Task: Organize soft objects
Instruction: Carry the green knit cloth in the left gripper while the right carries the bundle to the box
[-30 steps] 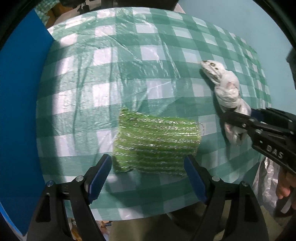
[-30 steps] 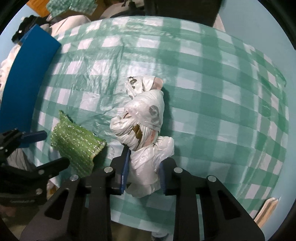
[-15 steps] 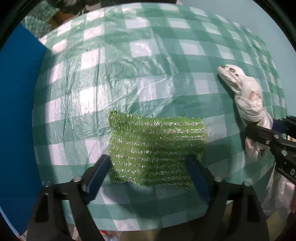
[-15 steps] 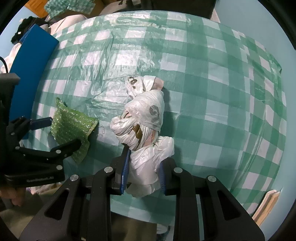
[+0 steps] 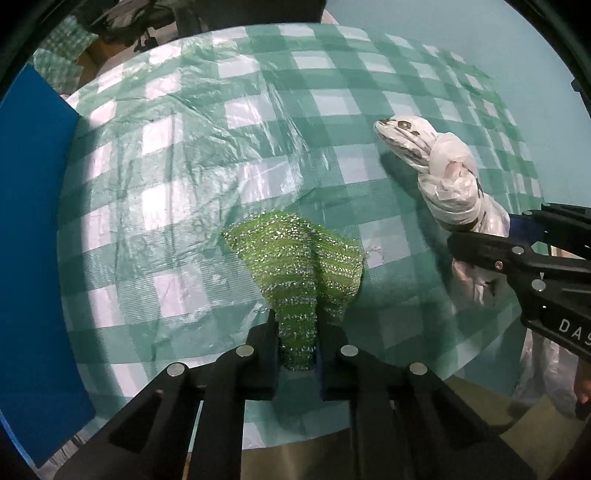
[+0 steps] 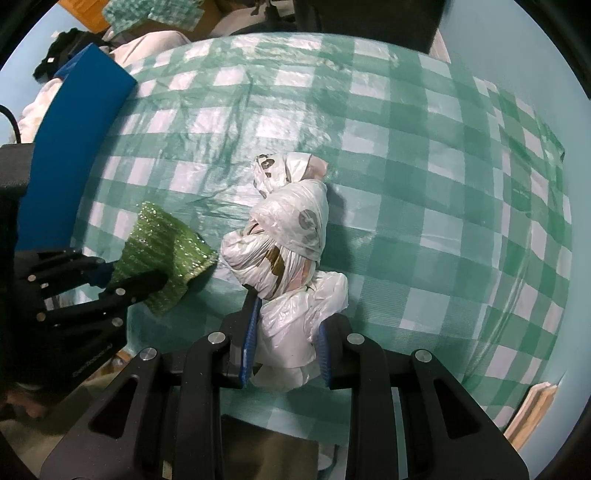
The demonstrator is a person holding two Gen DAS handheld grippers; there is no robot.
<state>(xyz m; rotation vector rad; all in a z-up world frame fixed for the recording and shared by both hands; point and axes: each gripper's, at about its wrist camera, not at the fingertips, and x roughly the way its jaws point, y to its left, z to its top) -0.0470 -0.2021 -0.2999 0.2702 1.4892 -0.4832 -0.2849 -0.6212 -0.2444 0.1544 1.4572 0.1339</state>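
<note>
A sparkly green knitted cloth (image 5: 295, 266) lies on the green-and-white checked tablecloth (image 5: 207, 147) near the front edge. My left gripper (image 5: 297, 343) is shut on its near edge, and the cloth bunches up between the fingers. It also shows in the right wrist view (image 6: 162, 254). A knotted white plastic bag (image 6: 288, 236) lies to its right. My right gripper (image 6: 286, 339) is shut on the bag's near end. In the left wrist view the bag (image 5: 439, 173) stretches away from the right gripper (image 5: 480, 243).
A blue board (image 5: 33, 236) stands along the left side of the table; it also shows in the right wrist view (image 6: 74, 129). Clothes and a cardboard box (image 6: 122, 14) lie beyond the far edge. The wall is pale blue.
My left gripper was open around the flat green cloth; it has closed on the near edge and the cloth has bunched up. The right gripper kept its hold on the bag.
</note>
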